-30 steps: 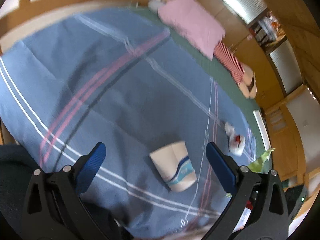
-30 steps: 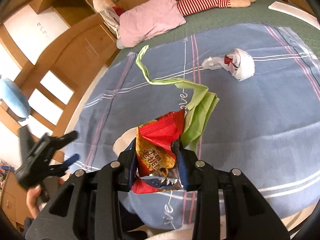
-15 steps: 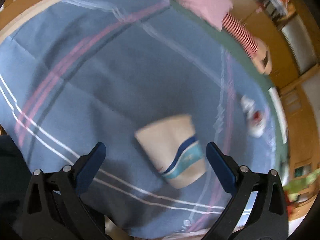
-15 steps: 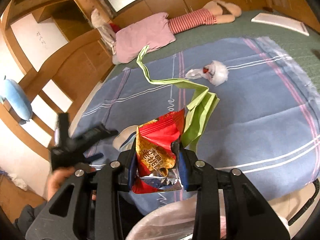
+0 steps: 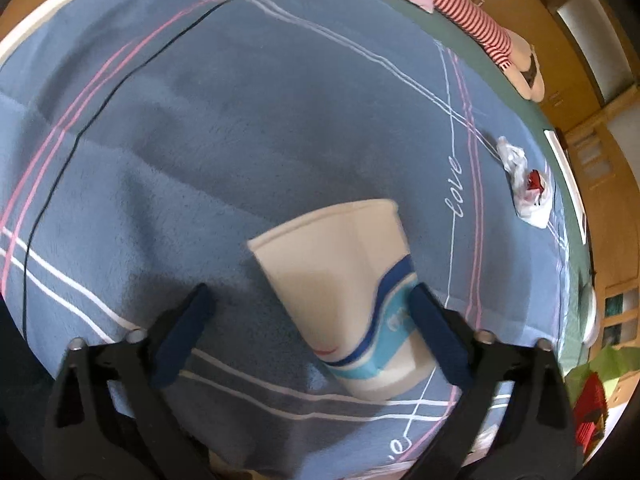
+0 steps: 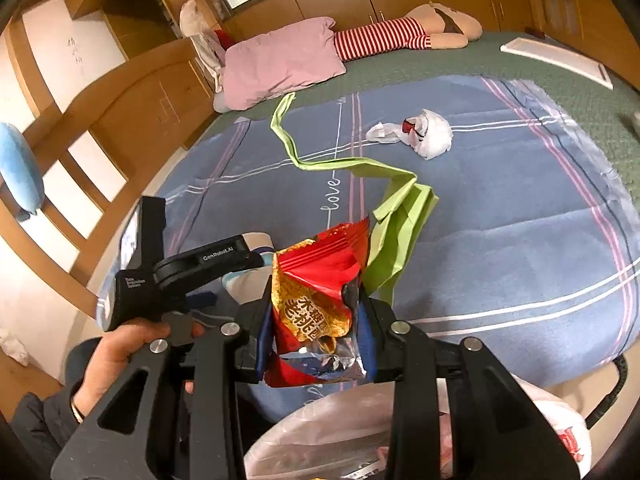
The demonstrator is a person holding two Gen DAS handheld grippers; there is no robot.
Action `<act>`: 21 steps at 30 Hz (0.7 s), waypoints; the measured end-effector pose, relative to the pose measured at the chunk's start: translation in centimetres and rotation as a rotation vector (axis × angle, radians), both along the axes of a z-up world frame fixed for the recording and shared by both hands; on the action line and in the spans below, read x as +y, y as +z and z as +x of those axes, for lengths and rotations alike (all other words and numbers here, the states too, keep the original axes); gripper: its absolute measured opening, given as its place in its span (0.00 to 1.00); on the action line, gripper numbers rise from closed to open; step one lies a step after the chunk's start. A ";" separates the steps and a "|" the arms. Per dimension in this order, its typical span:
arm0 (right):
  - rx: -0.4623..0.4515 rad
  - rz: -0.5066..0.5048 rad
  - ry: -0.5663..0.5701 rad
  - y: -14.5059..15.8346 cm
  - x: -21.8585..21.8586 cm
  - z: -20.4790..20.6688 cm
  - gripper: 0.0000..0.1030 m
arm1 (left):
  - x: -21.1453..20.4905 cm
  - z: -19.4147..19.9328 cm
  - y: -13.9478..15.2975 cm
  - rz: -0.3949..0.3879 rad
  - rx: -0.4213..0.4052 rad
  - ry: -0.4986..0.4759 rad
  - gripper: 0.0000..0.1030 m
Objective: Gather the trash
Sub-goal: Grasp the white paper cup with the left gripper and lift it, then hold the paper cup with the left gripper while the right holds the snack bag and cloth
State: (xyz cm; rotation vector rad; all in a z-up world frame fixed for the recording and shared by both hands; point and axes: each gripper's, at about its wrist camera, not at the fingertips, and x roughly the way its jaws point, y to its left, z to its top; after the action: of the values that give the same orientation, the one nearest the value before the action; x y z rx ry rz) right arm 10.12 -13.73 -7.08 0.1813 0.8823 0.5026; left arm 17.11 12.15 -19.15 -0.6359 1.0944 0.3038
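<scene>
While the left gripper (image 5: 308, 312) has just been narrowing its jaws, it's still wide, with a paper cup (image 5: 348, 296) lying on its side between the blue pads. The right-hand pad looks like it's touching the cup's base end, but the other pad is well clear, so no real grip on it. The cup is white with a blue wave band, mouth pointing away from the gripper, and it sits on the blue blanket (image 5: 200, 140) close to the near edge of the bed.

Over on the other side, the right gripper (image 6: 316, 320) is clamped narrow on a red and gold snack wrapper (image 6: 316, 292), and a lime green bag (image 6: 400, 232) hangs off the same pinch with its long strap trailing out over the blanket. Right below that gripper is a clear plastic bag (image 6: 328, 436) with stuff already in it, at the near edge of the bed.

Further out, a crumpled white plastic bag (image 6: 428, 136) with some red on it lies mid-blanket, well apart from the cup. Up at the far end of the bed there's a pink pillow (image 6: 280, 64) and a plush toy in a red striped top (image 6: 380, 40).
</scene>
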 end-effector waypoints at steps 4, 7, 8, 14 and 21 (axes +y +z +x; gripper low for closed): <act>-0.001 -0.011 -0.005 0.1 -0.1 0.0 0.34 | -1.1 0.5 1.0 0.038 -0.058 -0.095 0.51; 0.004 -0.012 -0.017 -0.1 -0.2 -0.1 0.34 | -1.1 0.4 1.5 0.054 -0.082 -0.098 0.45; 0.006 -0.010 -0.020 -0.2 -0.3 -0.1 0.34 | -1.0 0.1 1.6 0.056 -0.088 -0.098 0.43; 0.017 -0.013 -0.021 -0.5 0.0 -0.1 0.34 | -1.6 -0.2 2.7 0.114 -0.129 -0.110 0.38; 0.031 -0.013 -0.016 -1.0 0.3 0.1 0.34 | -2.4 0.0 3.4 0.164 -0.145 -0.134 0.36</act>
State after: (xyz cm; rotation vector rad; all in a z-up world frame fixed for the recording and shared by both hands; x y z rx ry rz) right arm 10.17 -13.47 -8.06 0.1848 0.9139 0.4796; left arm 17.13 9.75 -15.72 -0.4297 0.9568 0.2246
